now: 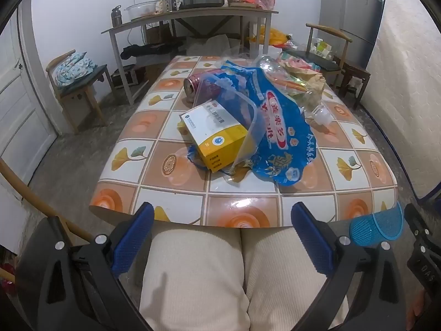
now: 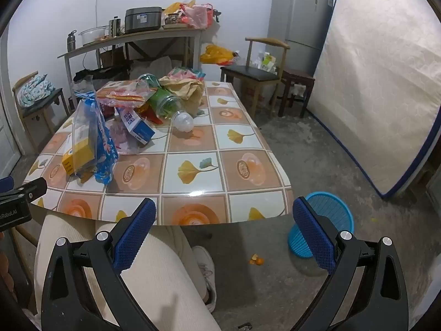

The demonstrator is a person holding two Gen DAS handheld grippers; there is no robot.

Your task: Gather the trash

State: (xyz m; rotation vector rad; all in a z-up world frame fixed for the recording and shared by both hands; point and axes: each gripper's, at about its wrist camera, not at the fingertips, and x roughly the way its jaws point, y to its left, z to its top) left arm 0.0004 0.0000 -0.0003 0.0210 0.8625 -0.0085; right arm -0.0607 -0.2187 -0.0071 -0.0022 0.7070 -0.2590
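Note:
A heap of trash lies on the tiled table (image 1: pixel 242 209): a yellow and white box (image 1: pixel 213 135), a blue printed plastic bag (image 1: pixel 281 127), a purple can (image 1: pixel 202 84) on its side and a clear plastic bottle (image 1: pixel 295 88). From the right wrist view the box (image 2: pixel 80 149), the bag (image 2: pixel 106 149), a green-tinted bottle (image 2: pixel 168 104) and a small blue and white carton (image 2: pixel 139 127) show. A blue mesh bin (image 2: pixel 328 218) stands on the floor at the table's near right corner. My left gripper (image 1: pixel 223 237) and right gripper (image 2: pixel 224 234) both hang open over the person's lap, short of the table edge, holding nothing.
The person's cream trouser legs (image 1: pixel 198 275) fill the foreground. Orange peel (image 2: pixel 256 260) lies on the floor. Wooden chairs (image 2: pixel 261 74) stand around, a side table (image 1: pixel 190 16) with kitchenware at the back, a fridge (image 2: pixel 300 19) and an upright mattress (image 2: pixel 380 82) on the right.

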